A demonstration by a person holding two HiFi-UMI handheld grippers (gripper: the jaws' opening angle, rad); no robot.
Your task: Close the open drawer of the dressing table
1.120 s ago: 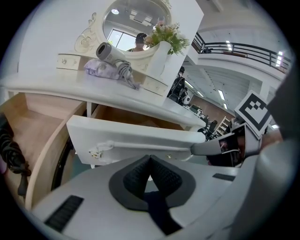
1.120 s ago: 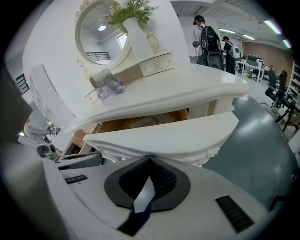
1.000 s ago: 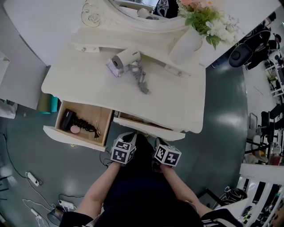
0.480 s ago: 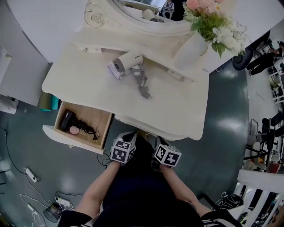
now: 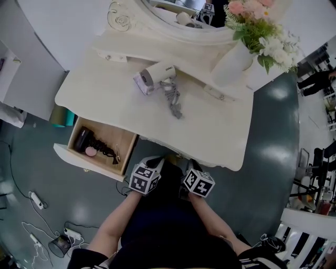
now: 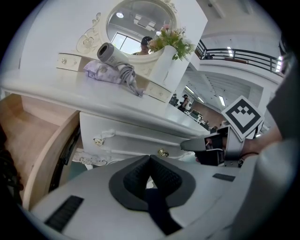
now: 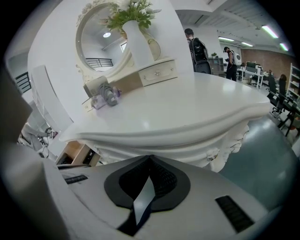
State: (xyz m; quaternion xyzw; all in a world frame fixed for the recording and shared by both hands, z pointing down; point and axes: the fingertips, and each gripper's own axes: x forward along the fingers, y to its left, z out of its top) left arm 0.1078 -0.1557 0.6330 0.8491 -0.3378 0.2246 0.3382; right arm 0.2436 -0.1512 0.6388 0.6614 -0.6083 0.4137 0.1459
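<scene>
Dark navy top (image 5: 168, 226), pale grey left tongs (image 5: 153, 162) and right tongs (image 5: 190, 165), black ribbed pads (image 6: 133, 176), black-and-white marker cubes (image 5: 144, 179)

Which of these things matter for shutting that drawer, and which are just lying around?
Part of the job:
- open drawer
- dressing table
- left gripper and right gripper, both shut and empty

Just lying about:
- hair dryer
- vase of flowers
- mirror

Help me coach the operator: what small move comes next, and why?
Probably swing the left gripper leftward to the front panel of the side drawer: it stands pulled out, while that gripper, jaws together, sits away from it at the middle front of the dressing table.
</scene>
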